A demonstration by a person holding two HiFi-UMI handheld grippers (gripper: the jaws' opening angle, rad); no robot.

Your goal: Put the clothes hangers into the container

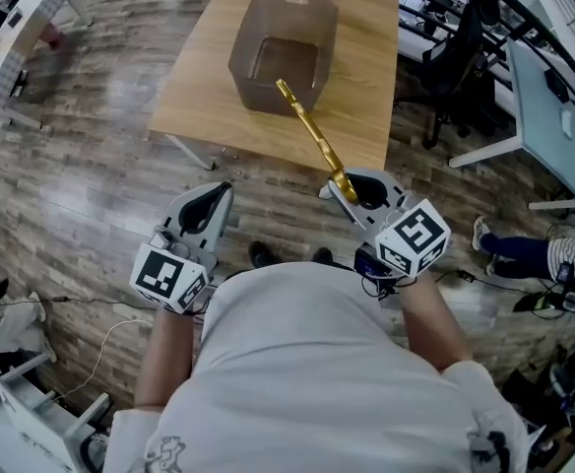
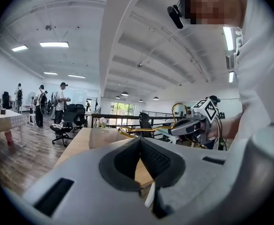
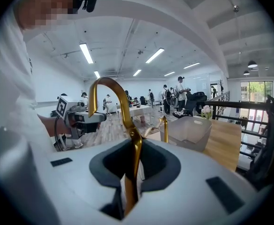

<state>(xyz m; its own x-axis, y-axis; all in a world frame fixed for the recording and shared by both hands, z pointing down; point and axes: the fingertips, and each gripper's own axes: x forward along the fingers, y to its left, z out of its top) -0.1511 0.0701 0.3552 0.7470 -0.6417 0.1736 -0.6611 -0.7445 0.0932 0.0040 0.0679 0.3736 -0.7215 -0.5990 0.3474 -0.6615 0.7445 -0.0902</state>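
A translucent grey container (image 1: 283, 52) stands on the wooden table (image 1: 366, 116). My right gripper (image 1: 351, 190) is shut on a gold clothes hanger (image 1: 312, 131), whose far end reaches over the container's near rim. In the right gripper view the hanger (image 3: 135, 153) is clamped between the jaws of the right gripper (image 3: 136, 144), its hook curling up to the left, and the container (image 3: 189, 131) lies ahead to the right. My left gripper (image 1: 214, 205) hovers above the floor in front of the table. The left gripper (image 2: 140, 142) has its jaws together and holds nothing.
A black office chair (image 1: 460, 57) and a grey desk (image 1: 553, 116) stand to the right of the table. A white table (image 1: 17, 28) is at the far left. Cables (image 1: 100, 343) lie on the wood floor. Several people stand in the background (image 2: 42, 108).
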